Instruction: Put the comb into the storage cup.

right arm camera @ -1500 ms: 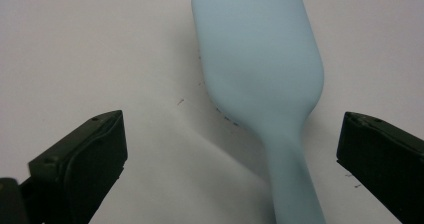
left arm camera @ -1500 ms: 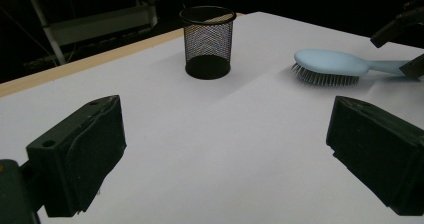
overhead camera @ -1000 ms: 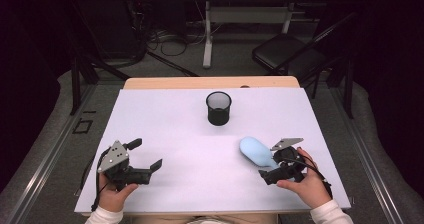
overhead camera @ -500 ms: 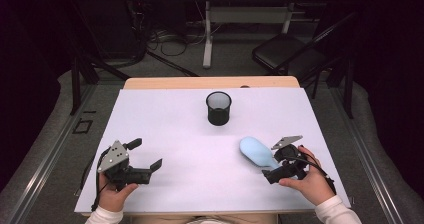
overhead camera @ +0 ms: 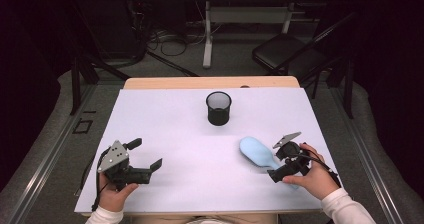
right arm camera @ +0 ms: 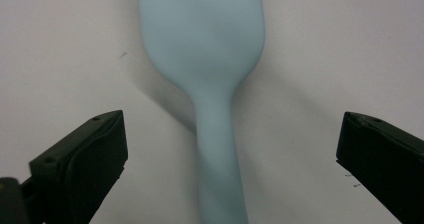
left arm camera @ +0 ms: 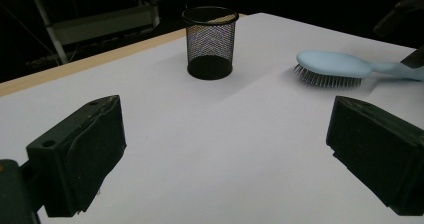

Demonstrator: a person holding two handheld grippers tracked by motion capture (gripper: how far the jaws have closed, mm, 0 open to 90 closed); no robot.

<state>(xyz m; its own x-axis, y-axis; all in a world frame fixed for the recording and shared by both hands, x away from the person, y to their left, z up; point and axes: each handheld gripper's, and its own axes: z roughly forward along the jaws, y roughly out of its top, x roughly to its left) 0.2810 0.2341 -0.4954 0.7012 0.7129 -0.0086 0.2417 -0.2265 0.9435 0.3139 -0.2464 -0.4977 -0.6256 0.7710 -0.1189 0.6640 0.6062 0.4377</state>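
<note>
White table (overhead camera: 190, 184): hairbrush (overhead camera: 256, 152) handle hidden beneath right gripper (overhead camera: 282, 159).

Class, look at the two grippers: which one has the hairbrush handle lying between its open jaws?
The right gripper: the light blue hairbrush has its handle between its open jaws. The left gripper is open over bare table.

One pale blue plastic hairbrush (overhead camera: 256, 152) lies on the white surface (overhead camera: 170, 129), its bristles facing down. One black wire-mesh cylindrical cup (overhead camera: 218, 108) stands on the same surface. Two black two-jaw claws are in use: one left claw (overhead camera: 145, 156) and one right claw (overhead camera: 280, 159), each held by one hand, so two hands show. Beyond the surface stands one black folding chair (overhead camera: 287, 56). One surface carries both things.
</note>
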